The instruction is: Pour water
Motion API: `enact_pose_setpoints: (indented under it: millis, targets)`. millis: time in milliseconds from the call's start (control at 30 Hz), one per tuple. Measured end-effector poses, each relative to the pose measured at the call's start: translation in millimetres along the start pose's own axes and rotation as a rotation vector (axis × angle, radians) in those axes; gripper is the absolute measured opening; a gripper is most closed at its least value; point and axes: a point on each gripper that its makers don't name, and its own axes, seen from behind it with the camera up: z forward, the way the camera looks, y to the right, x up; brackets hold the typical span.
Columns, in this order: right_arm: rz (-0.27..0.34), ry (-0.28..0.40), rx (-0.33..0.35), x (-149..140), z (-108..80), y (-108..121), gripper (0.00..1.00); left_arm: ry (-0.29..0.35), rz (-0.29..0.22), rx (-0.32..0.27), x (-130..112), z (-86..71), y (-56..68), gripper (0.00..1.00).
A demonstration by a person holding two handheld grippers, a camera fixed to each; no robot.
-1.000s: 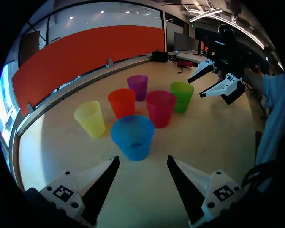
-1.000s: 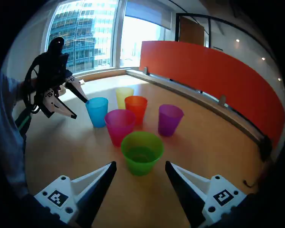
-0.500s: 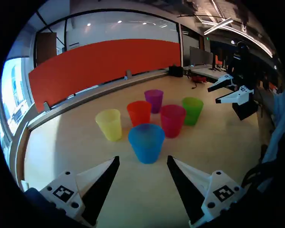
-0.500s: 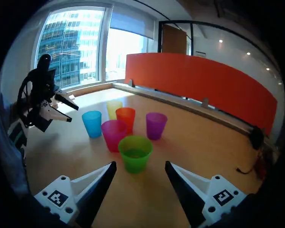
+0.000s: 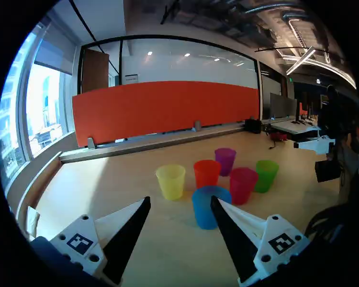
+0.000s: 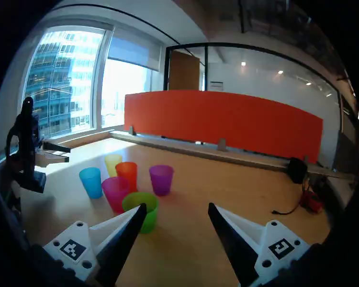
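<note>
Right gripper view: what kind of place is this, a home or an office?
Probably an office. A long wooden desk has an orange divider panel along its far edge, tall windows look onto high-rise towers, and a glass-walled room stands behind.

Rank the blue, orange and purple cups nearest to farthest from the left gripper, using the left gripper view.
1. The blue cup, just ahead of the left gripper, at the front of the cluster.
2. The orange cup, behind the blue cup, mid-cluster.
3. The purple cup, at the back, slightly right of the orange cup.
</note>
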Motion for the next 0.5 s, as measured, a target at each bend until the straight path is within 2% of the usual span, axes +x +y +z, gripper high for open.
enact_pose_setpoints:
  millis: [300, 500]
  targets:
    - [0.036, 0.115, -0.16, 24.7, -5.2, 30.9, 0.99, 0.098, -0.007, 0.107, 22.1, -15.8, -15.5, 0.93]
    - [0.037, 0.203, -0.269, 42.3, -17.5, 50.8, 0.99, 0.151, -0.011, 0.173, 31.9, -25.5, -23.7, 0.93]
